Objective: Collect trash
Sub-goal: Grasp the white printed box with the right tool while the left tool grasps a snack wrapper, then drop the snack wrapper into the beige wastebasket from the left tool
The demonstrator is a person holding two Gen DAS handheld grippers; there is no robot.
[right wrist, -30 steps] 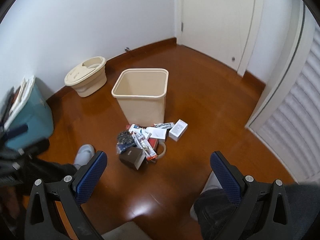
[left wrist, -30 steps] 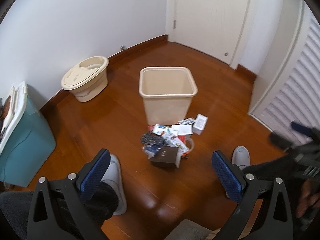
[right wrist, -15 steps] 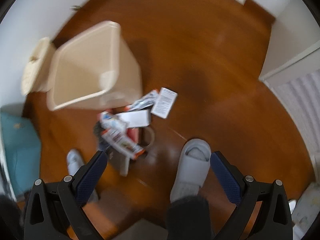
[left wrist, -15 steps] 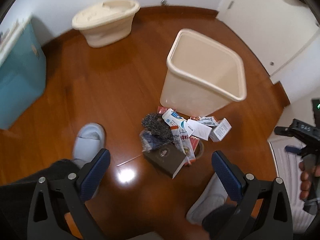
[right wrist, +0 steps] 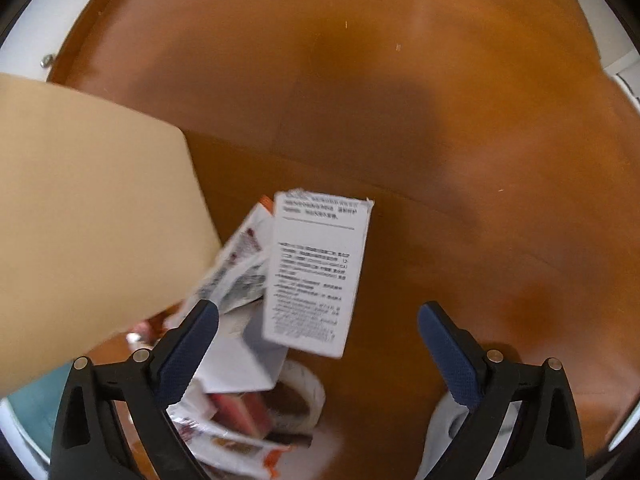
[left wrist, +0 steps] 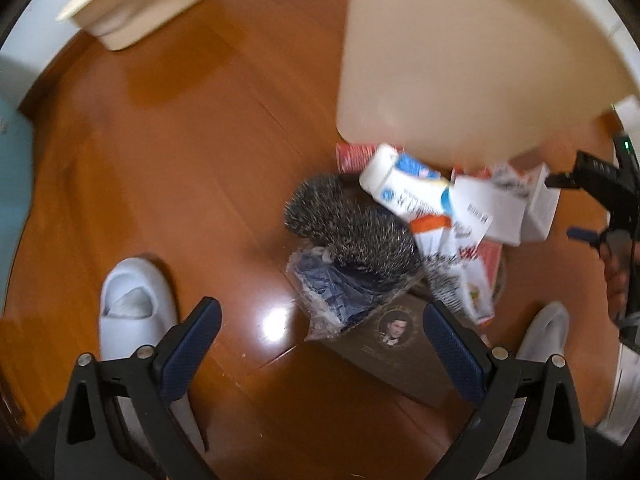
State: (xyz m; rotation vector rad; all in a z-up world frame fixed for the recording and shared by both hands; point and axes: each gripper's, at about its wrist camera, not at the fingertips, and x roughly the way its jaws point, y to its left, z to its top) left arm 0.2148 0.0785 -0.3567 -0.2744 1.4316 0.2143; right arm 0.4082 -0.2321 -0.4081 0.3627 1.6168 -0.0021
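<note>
A pile of trash lies on the wood floor against a cream bin [left wrist: 460,60]. In the left wrist view it holds a dark scouring pad [left wrist: 352,224], a crumpled clear bag [left wrist: 332,296], a brown box [left wrist: 400,344], a white bottle [left wrist: 404,188] and white cartons [left wrist: 492,212]. My left gripper [left wrist: 320,340] is open just above the bag and brown box. My right gripper [right wrist: 318,336] is open right over a white printed box [right wrist: 316,272], with a foil wrapper [right wrist: 240,268] and a tape roll [right wrist: 300,396] beside it. The bin's wall [right wrist: 88,208] is at its left.
A cream lidded tub [left wrist: 140,0] stands by the far wall. A teal box [left wrist: 12,184] is at the left edge. My white slippers [left wrist: 128,312] stand on both sides of the pile. The right gripper shows at the left wrist view's right edge [left wrist: 612,200].
Both grippers have dropped from standing height to just above the trash pile, tilting down. Both stay open and empty.
</note>
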